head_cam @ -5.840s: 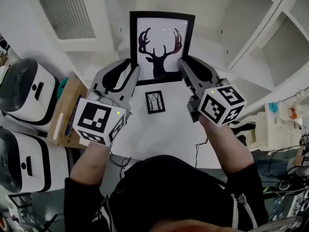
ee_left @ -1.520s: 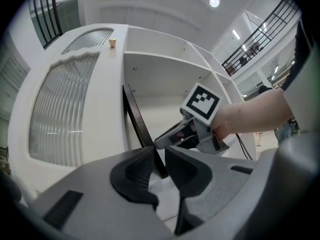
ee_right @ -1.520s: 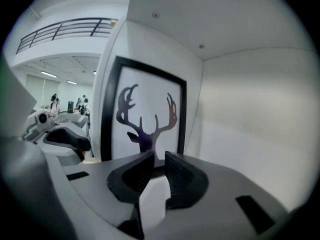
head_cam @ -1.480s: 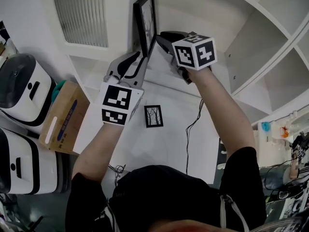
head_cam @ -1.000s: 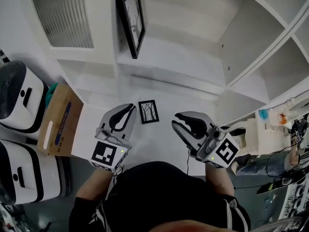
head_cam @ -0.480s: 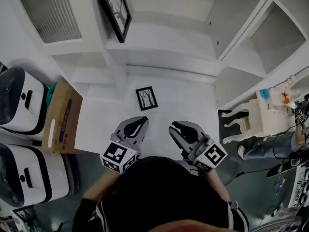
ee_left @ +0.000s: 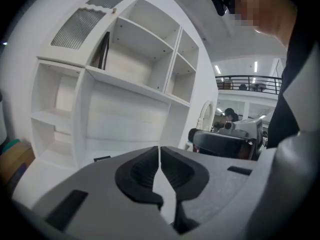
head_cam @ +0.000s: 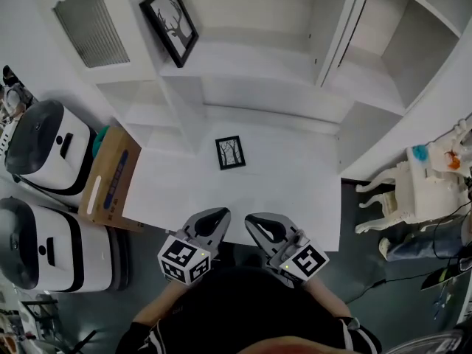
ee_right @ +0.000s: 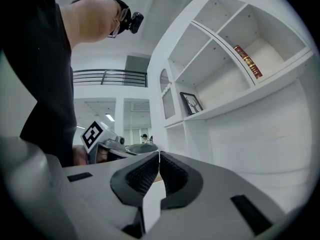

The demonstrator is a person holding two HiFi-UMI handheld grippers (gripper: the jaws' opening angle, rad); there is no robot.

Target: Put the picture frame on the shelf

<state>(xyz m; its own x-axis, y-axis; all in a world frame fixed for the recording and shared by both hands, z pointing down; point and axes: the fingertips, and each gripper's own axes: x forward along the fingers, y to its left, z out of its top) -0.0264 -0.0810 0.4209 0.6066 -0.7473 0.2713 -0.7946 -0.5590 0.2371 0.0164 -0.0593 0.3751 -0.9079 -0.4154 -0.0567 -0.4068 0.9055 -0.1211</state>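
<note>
Now the left tool [head_cam: 209,223] and right tool [head_cam: 264,227] are closed and empty. The frame [head_cam: 169,22] leans unheld on the shelf [head_cam: 243,54]; its foot might slip forward and topple it.

The shelf [head_cam: 251,57] looks matt white, the box [head_cam: 110,175] plain cardboard.

No legible text or numbers.

Head view overhead, steeply downward; both gripper views low, toward shelf [head_cam: 251,56]
</note>
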